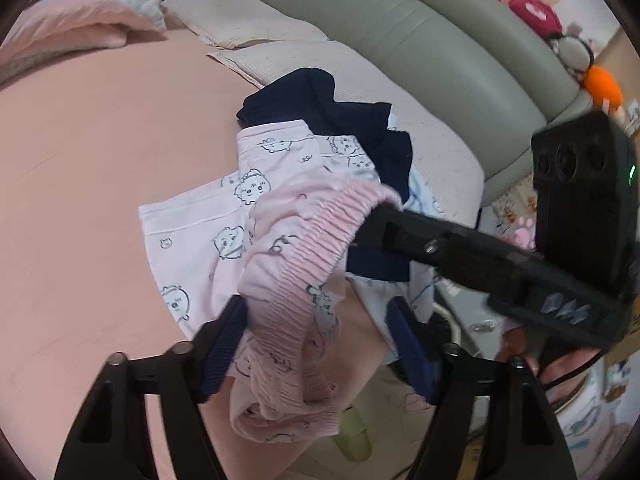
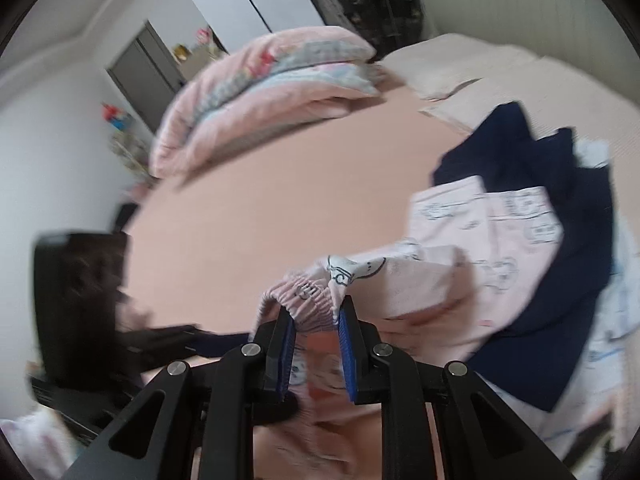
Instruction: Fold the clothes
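Pink cotton shorts (image 1: 240, 216) printed with small cartoon animal faces, gathered elastic waistband, lie partly on a salmon-pink bed sheet (image 1: 100, 168) and partly lifted off it. Leg ends rest flat on the sheet; waistband end is raised and bunched between the two grippers.

Right gripper (image 2: 314, 340): narrow gap, blue ribbed pads pinching the ruffled waistband (image 2: 304, 300) from both sides. Fabric hangs below and behind the pads. In the left wrist view its black fingers come in from the right and meet the waistband at its upper end.

Left gripper (image 1: 320, 352): jaws stand about half wide. Another stretch of the waistband droops between them. Cloth lies against the left pad (image 1: 224, 344); right pad stands clear of it, so no pinch here. No earlier picture to compare.

Under and behind the shorts: a dark navy garment (image 1: 320, 104), crumpled, and beneath that a pale white-and-blue printed cloth (image 1: 424, 188), both at the bed's edge. Cream textured pillows (image 1: 240, 20) sit farther up the sheet against a grey-green padded headboard (image 1: 420, 40). Folded pink-and-blue quilt (image 2: 260, 80) sits at the far side of the bed. Right wrist view is motion-blurred.
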A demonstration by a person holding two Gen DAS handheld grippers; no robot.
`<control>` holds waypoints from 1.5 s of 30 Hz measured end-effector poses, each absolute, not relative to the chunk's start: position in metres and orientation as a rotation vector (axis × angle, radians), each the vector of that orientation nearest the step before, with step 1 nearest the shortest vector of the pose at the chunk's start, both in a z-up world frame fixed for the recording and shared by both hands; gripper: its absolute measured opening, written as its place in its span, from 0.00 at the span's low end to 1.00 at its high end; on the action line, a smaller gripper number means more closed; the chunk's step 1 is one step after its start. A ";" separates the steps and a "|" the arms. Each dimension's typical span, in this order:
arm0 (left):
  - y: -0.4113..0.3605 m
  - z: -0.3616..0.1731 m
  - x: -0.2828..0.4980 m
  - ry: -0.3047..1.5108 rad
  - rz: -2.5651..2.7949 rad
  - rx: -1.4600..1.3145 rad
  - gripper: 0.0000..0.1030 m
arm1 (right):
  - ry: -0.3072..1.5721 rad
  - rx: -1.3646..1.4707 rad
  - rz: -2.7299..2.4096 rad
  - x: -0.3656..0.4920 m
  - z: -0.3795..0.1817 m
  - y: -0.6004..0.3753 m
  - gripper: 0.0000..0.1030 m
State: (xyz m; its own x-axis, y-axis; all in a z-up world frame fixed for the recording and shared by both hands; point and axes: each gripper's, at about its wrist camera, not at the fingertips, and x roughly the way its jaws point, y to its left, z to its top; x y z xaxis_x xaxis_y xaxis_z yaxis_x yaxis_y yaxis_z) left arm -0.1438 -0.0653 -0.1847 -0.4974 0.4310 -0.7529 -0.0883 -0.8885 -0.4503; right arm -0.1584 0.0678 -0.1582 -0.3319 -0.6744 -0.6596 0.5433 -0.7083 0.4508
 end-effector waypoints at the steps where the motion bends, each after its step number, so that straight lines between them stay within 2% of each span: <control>1: -0.063 -0.186 -0.146 -0.492 2.445 -1.388 0.44 | -0.215 1.129 -2.056 -0.160 -0.158 0.067 0.18; 2: -0.062 -0.188 -0.147 -0.471 2.473 -1.411 0.25 | -0.239 1.130 -2.032 -0.162 -0.157 0.066 0.18; 3: -0.062 -0.189 -0.148 -0.450 2.508 -1.440 0.20 | -0.250 1.132 -2.018 -0.162 -0.157 0.064 0.18; 6: -0.064 -0.188 -0.144 -0.473 2.547 -1.411 0.17 | -0.257 1.127 -1.981 -0.160 -0.154 0.053 0.18; 17: -0.120 -0.172 -0.115 -0.738 2.711 -1.334 0.12 | -0.124 1.121 -1.922 -0.146 -0.147 -0.001 0.18; 23: -0.134 -0.163 -0.097 -0.673 2.802 -1.375 0.12 | -0.068 1.142 -1.907 -0.137 -0.148 -0.033 0.18; 40: -0.177 -0.149 -0.052 -0.734 2.927 -1.366 0.12 | 0.033 1.141 -1.875 -0.111 -0.137 -0.098 0.18; 45: -0.183 -0.146 -0.040 -0.663 2.963 -1.390 0.13 | 0.138 1.130 -1.866 -0.097 -0.135 -0.125 0.18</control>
